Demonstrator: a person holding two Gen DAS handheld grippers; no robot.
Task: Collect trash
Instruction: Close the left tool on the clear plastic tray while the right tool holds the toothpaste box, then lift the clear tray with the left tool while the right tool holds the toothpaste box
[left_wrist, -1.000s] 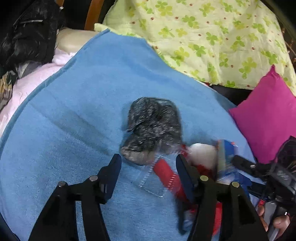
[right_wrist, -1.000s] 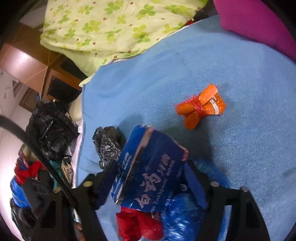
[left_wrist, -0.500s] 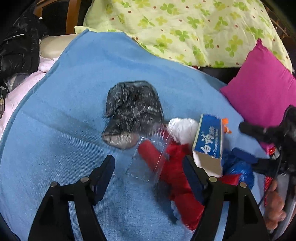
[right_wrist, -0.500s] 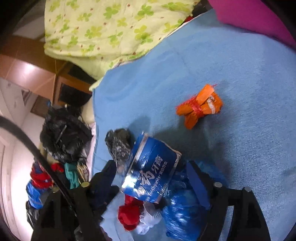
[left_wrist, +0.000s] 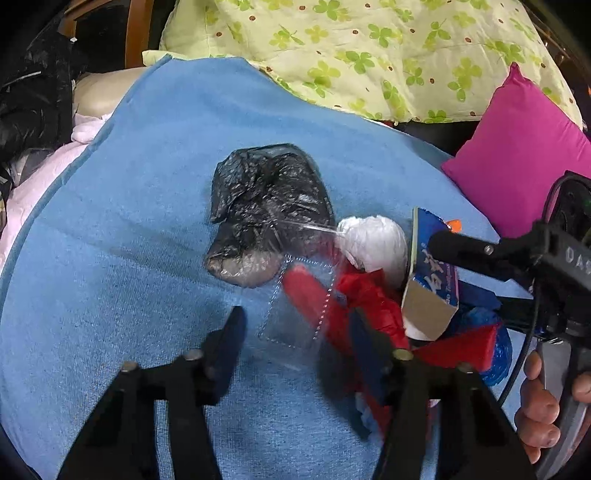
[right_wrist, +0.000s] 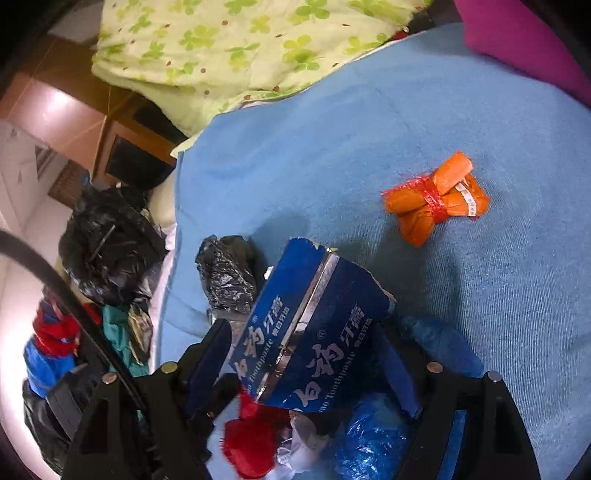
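Note:
On the blue blanket (left_wrist: 122, 236) lies a crumpled black bag (left_wrist: 266, 210), with a clear plastic packet (left_wrist: 295, 317), a red wrapper (left_wrist: 354, 302) and a white wad (left_wrist: 373, 243) next to it. My left gripper (left_wrist: 299, 343) hovers over the packet. Its jaws are closing, the packet lies between them, and the pads stand apart from it. My right gripper (right_wrist: 304, 360) comes in from the right, its jaws closing on a blue toothpaste box (right_wrist: 310, 332) that fills the gap. Under the box sit a blue bag (right_wrist: 373, 439) and red scraps (right_wrist: 251, 443). An orange wrapper (right_wrist: 436, 199) lies alone farther out.
A green clover quilt (left_wrist: 369, 55) is heaped at the far side and a magenta cushion (left_wrist: 517, 158) at the right. A big black bag (right_wrist: 107, 240) and mixed clutter sit off the blanket's left edge. A person's hand (left_wrist: 539, 417) holds the right gripper.
The left gripper's jaws widened, then narrowed around the clear packet. The toothpaste box dropped back between the right jaws as they spread, then came close again as they narrowed on it.

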